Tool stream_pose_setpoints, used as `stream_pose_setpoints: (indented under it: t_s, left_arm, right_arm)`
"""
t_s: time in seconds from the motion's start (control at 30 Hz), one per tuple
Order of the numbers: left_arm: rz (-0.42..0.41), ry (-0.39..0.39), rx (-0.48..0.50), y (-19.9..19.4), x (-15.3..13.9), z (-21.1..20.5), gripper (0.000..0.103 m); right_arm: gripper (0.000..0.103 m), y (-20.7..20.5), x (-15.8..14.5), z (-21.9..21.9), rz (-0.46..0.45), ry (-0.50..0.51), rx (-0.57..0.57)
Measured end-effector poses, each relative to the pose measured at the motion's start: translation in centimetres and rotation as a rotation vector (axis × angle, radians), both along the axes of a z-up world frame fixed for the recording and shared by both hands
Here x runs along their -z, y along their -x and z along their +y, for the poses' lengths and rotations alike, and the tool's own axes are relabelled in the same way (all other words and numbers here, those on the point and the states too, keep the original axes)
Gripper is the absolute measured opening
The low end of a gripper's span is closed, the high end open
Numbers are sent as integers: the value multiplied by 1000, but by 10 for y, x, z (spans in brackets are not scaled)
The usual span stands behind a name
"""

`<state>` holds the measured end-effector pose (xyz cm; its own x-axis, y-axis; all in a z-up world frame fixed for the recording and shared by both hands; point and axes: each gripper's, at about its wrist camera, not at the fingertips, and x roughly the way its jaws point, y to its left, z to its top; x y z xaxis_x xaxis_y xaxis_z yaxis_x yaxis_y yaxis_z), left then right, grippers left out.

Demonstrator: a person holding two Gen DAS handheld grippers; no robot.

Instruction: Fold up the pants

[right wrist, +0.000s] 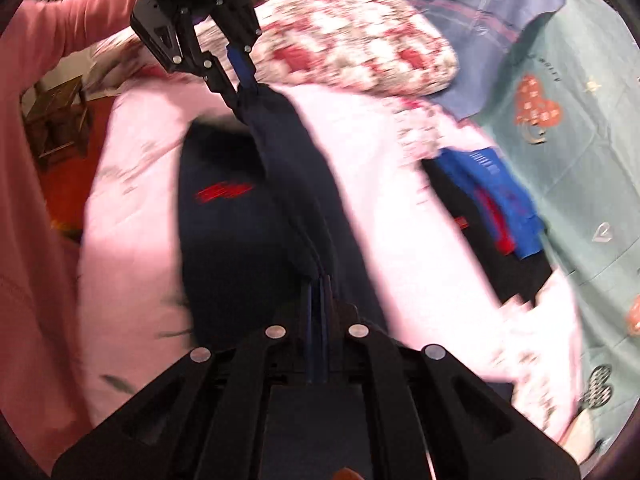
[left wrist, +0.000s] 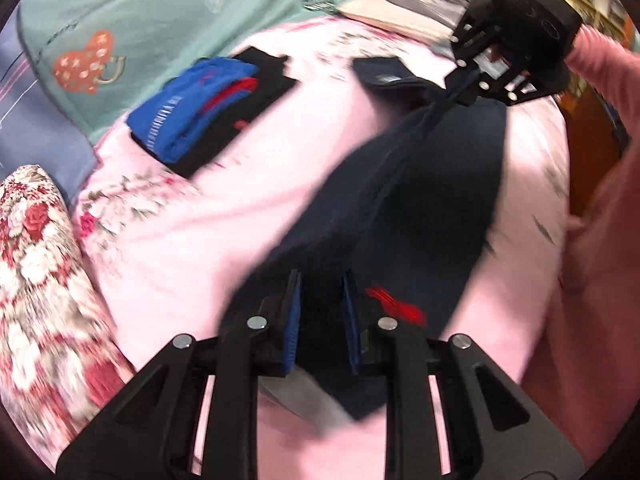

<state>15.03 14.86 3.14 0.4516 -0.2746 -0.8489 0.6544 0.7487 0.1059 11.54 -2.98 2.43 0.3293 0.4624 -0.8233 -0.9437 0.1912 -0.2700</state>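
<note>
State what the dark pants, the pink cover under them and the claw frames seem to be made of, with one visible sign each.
Pants: probably soft knit or jersey, matte navy; they drape limply between the claws.
Cover: likely woven cotton-type cloth, matte pink with printed flowers; blur hides the weave.
Left claw and right claw frames: rigid black plastic, it seems, with shiny metal pins.

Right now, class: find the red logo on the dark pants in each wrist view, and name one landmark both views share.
Left wrist view: red logo low, just right of centre, beside the left gripper.
Right wrist view: red logo left of centre on the dark pants.
Shared landmark: folded blue garment.
</note>
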Motion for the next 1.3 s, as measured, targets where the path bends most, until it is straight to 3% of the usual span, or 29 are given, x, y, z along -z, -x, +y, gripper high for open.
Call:
stream_pose_setpoints:
  t_s: [0.07,0.2,0.3,0.37,0.4,0.47,0.5,0.53,0.57,0.63,0.77,0.93,1.0,1.03,1.07,1.2,1.3]
  left_arm:
    - [28,-8,23,33,24,-12,20]
    - [81,-44,-28,52,73,-19,20]
    - [86,-40,-66,59,88,-20,20]
    - [84,-10,-100,61,82,-16,20]
    - [42,1,-119,66,70,-11,21]
    - [-11,59,-176,70,49,4,35]
    - [-36,96,-221,69,39,15,52]
    - [-53,127,-257,64,34,25,63]
    - [-60,171,-312,59,30,39,64]
    - [-9,284,-451,40,33,69,63]
    - [165,477,-611,21,60,117,63]
    - [346,702,-642,14,94,141,58]
    - [388,752,-611,11,100,138,51]
    - [384,745,-606,14,103,138,43]
    - [379,735,-601,13,104,137,40]
    - [330,768,-592,16,91,141,38]
    - [233,802,-547,36,63,142,38]
  right_arm:
    - [3,17,25,2,0,18,-3]
    - [3,27,71,4,30,29,41]
    - [3,26,76,3,44,16,60]
    - [9,25,68,3,37,12,71]
    - [12,27,58,3,45,-13,87]
    - [25,32,37,8,71,-106,77]
    - [29,34,29,13,64,-155,72]
    - [32,35,23,18,55,-198,65]
    - [32,38,19,32,53,-243,42]
    - [32,41,22,57,61,-268,-5]
    - [32,41,39,104,52,-263,-66]
    - [32,26,68,152,89,-185,-84]
    - [20,21,73,160,122,-176,-87]
    - [9,19,72,161,136,-178,-84]
    - [5,17,66,161,137,-189,-80]
    - [4,23,28,154,139,-269,-89]
    - [4,40,10,145,143,-289,-114]
